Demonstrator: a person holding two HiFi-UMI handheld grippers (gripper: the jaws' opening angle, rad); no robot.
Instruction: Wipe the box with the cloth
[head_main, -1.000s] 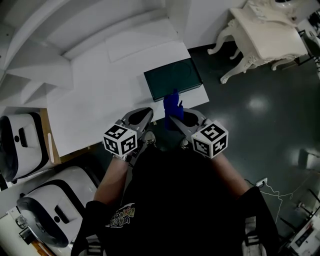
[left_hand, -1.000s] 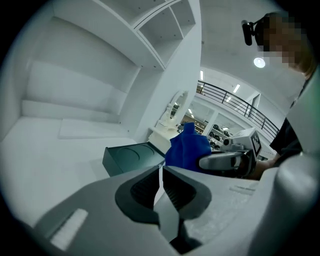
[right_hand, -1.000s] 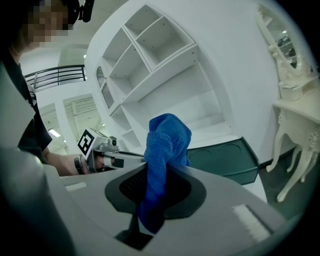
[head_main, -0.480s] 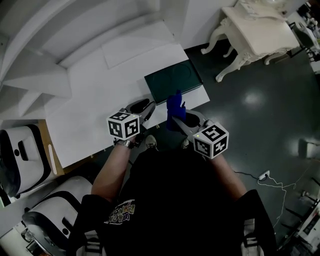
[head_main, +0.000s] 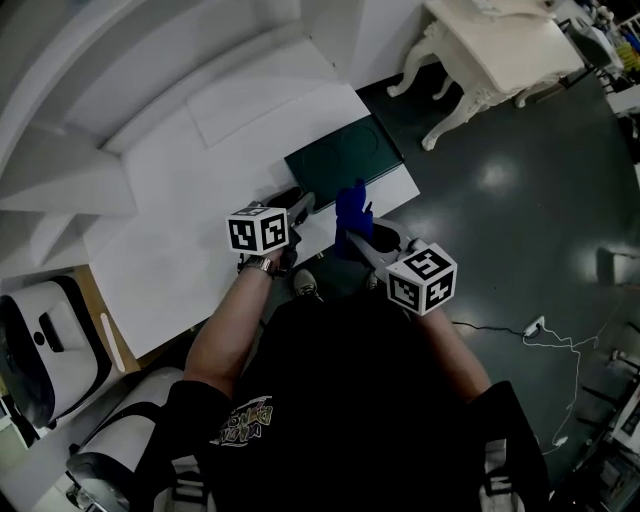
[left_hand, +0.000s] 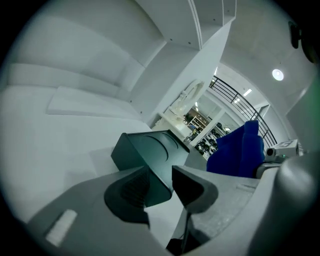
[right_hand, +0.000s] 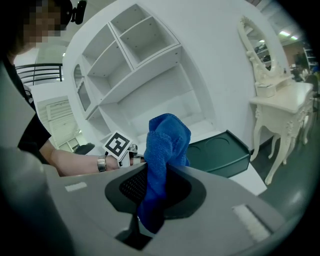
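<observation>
The dark green box (head_main: 345, 160) lies flat on the white table (head_main: 170, 240), near its right edge. My right gripper (head_main: 352, 232) hovers just off the table's front edge, shut on a blue cloth (head_main: 350, 208) that stands up out of the jaws (right_hand: 165, 142), short of the box (right_hand: 220, 152). My left gripper (head_main: 298, 207) is open and holds nothing. Its tips are close to the box's near left corner (left_hand: 150, 155), which shows through the gap between the fingers (left_hand: 131, 190). In the left gripper view the blue cloth (left_hand: 239, 150) appears to the right.
A thin white board (head_main: 265, 95) lies on the table behind the box. White shelving (right_hand: 135, 60) rises behind the table. An ornate white dressing table (head_main: 500, 50) stands on the dark floor at right. White-and-black devices (head_main: 35, 340) sit at left, and a cable (head_main: 545, 330) lies on the floor.
My left gripper has moved forward over the table to the box's near left corner. The right gripper with the cloth has barely shifted.
</observation>
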